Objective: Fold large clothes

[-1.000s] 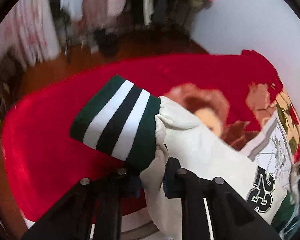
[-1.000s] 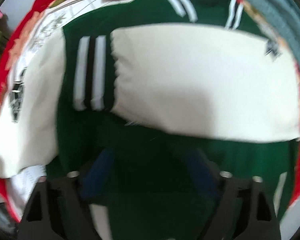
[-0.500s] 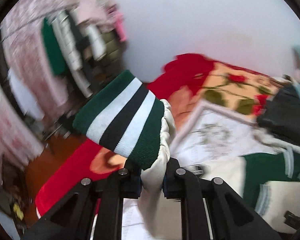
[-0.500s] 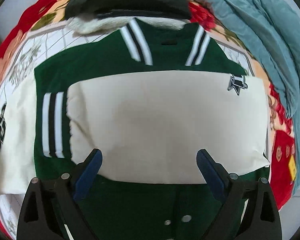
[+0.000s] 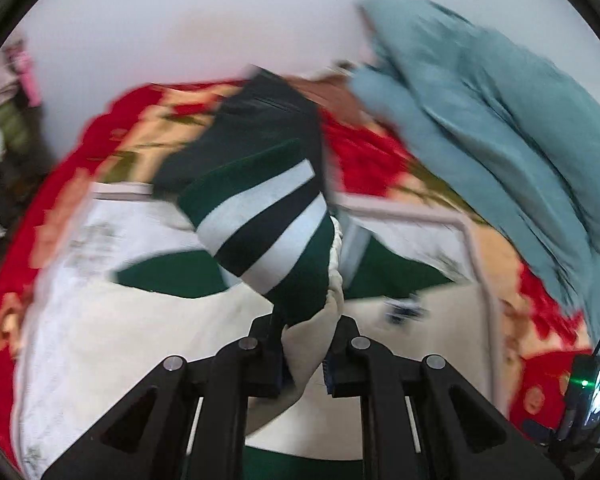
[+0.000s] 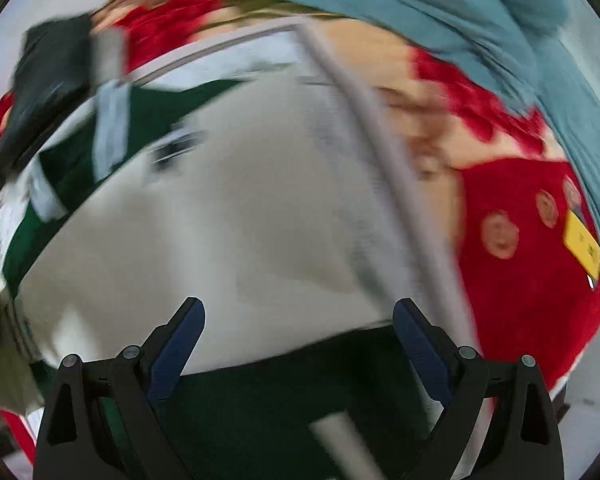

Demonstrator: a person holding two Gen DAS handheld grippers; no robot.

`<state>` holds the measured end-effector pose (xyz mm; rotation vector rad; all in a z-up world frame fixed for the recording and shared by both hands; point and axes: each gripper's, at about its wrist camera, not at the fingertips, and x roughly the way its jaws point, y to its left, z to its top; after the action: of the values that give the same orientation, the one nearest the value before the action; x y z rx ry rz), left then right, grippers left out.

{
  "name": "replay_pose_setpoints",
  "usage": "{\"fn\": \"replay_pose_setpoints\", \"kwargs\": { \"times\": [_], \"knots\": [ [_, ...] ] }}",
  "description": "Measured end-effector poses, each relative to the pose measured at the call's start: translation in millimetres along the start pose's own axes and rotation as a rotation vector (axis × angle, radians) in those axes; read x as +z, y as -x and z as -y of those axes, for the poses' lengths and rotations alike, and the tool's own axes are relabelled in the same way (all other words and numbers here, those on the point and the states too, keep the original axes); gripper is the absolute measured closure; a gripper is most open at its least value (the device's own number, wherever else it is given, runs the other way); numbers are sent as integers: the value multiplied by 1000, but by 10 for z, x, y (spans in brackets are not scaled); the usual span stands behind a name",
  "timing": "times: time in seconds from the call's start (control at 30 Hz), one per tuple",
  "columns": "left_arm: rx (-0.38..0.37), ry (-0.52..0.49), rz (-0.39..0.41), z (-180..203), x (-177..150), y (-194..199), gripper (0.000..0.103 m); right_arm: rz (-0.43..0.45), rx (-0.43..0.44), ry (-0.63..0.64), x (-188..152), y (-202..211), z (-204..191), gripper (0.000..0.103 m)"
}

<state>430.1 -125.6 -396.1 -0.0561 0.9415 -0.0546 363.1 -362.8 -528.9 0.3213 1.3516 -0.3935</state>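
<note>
1. Your left gripper point(image 5: 306, 354) has its jaws pinched on the cream sleeve point(image 5: 312, 344) of the varsity jacket point(image 5: 172, 276), just behind the cuff.
2. The striped cuff point(image 5: 266, 226), with green, white and black bands, stands up from the jaws toward 12 o'clock and tilts slightly to 11.
3. In the left wrist view the jacket body lies flat beyond the gripper. Its green panels show at 9 and 2 o'clock of the cuff, with cream cloth around them.
4. Your right gripper point(image 6: 298, 354) has its jaws spread wide and nothing between the blue pads point(image 6: 176, 354).
5. In the right wrist view a cream sleeve panel point(image 6: 220, 240) lies across the jacket just past the fingertips. Green body fabric point(image 6: 260, 392) sits under and between the fingers. The view is motion-blurred, so contact cannot be told.
6. The jacket rests on a red floral blanket point(image 6: 532, 280). The blanket shows at 3 o'clock in the right wrist view.
7. A teal quilt point(image 5: 500, 128) is bunched at 1–3 o'clock in the left wrist view.
8. A dark folded garment point(image 5: 260, 128) lies at 12 o'clock, beyond the cuff.
</note>
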Motion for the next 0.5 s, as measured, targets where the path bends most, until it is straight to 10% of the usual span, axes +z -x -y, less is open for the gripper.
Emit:
{"fn": "replay_pose_setpoints", "kwargs": {
  "times": [0.37, 0.43, 0.5],
  "knots": [
    [64, -161, -203, 1050, -474, -794, 87, -39, 41, -82, 231, -262, 1064, 7],
    [84, -161, -207, 1065, -492, -796, 66, -39, 39, -73, 237, -280, 1090, 7],
    [81, -163, -201, 1095, -479, -776, 7, -38, 20, -52, 266, -296, 1090, 7]
  ]
}}
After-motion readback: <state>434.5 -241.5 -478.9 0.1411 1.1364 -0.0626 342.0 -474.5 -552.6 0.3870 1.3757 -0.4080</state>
